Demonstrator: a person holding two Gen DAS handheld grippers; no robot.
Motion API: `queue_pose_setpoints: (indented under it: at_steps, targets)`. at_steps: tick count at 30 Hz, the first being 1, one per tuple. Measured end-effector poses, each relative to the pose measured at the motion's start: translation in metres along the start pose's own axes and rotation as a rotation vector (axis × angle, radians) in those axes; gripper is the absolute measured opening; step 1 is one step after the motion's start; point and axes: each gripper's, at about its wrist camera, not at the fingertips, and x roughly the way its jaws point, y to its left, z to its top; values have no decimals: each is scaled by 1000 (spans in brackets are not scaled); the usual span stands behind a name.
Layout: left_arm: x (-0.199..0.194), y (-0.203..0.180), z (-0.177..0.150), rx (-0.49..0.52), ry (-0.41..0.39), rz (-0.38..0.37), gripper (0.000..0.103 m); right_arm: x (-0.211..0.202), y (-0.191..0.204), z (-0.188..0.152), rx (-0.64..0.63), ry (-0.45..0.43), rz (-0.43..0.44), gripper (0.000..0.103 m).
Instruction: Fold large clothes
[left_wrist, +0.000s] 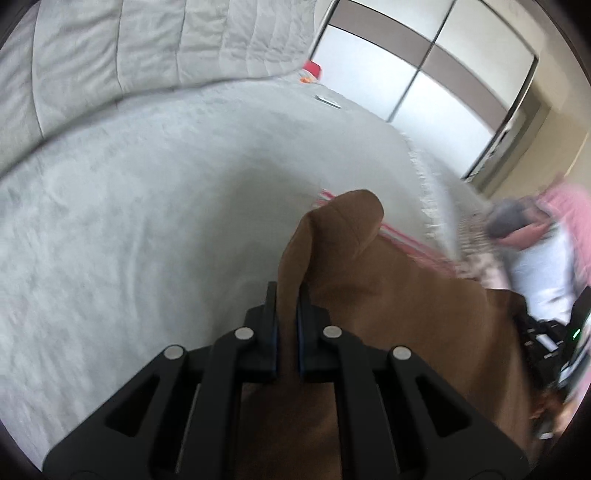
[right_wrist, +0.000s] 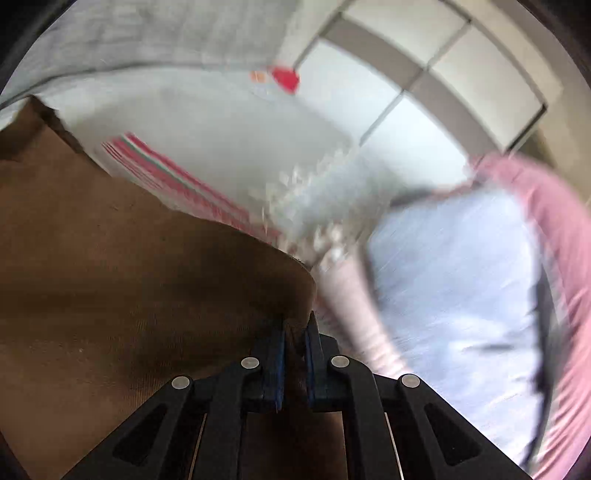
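Observation:
A large brown garment (left_wrist: 388, 295) is held up over a grey bed (left_wrist: 129, 221). My left gripper (left_wrist: 287, 295) is shut on a fold of the brown cloth, which sticks up past the fingertips. In the right wrist view the brown garment (right_wrist: 129, 295) fills the left half, and my right gripper (right_wrist: 295, 325) is shut on its edge near a corner. The views are blurred by motion.
A red-and-white striped cloth (right_wrist: 166, 173) lies on the bed under the garment, also in the left view (left_wrist: 406, 240). A person in white and pink (right_wrist: 461, 295) stands at the right. A padded headboard (left_wrist: 147, 44), a red object (right_wrist: 286, 79) and a wardrobe (left_wrist: 424, 66) are behind.

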Motion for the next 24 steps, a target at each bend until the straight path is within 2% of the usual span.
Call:
queue_pose_setpoints:
  at_steps: [2, 3, 4, 6, 8, 9, 10, 12, 14, 15, 16, 18, 20, 21, 24]
  targets:
    - [24, 8, -12, -16, 33, 21, 11, 39, 23, -6, -33, 65, 16, 7]
    - [36, 17, -22, -54, 63, 3, 13, 44, 30, -12, -39, 59, 2, 7]
    - [39, 27, -29, -98, 50, -25, 14, 43, 33, -16, -18, 26, -17, 8]
    - [34, 34, -25, -125, 35, -43, 16, 41, 20, -22, 73, 0, 46, 11]
    - [26, 38, -23, -137, 11, -38, 19, 41, -4, -29, 187, 4, 153, 15]
    - [24, 40, -23, -139, 8, -34, 20, 37, -12, -33, 227, 11, 187, 26]
    - [24, 43, -23, -138, 30, -29, 22, 32, -17, -33, 266, 24, 204, 44]
    - [21, 49, -20, -155, 53, -26, 25, -3, -45, -44, 364, 0, 213, 53]
    - [8, 59, -14, -179, 65, -40, 25, -45, -65, -72, 440, -70, 247, 65]
    - [0, 62, -15, -184, 63, -37, 25, -64, -75, -91, 467, -82, 264, 77]
    - [-14, 64, -12, -180, 54, -37, 26, -80, -84, -112, 485, -71, 268, 79]
    - [-34, 64, -11, -147, 63, -46, 35, -94, -99, -151, 531, -8, 260, 79]
    - [-59, 65, -18, -123, 103, -93, 69, -97, -117, -198, 619, 82, 281, 79]
    - [-69, 65, -25, -120, 124, -111, 74, -97, -123, -213, 662, 107, 296, 79]
    - [-88, 68, -53, -127, 197, -120, 76, -112, -135, -274, 850, 160, 338, 79]
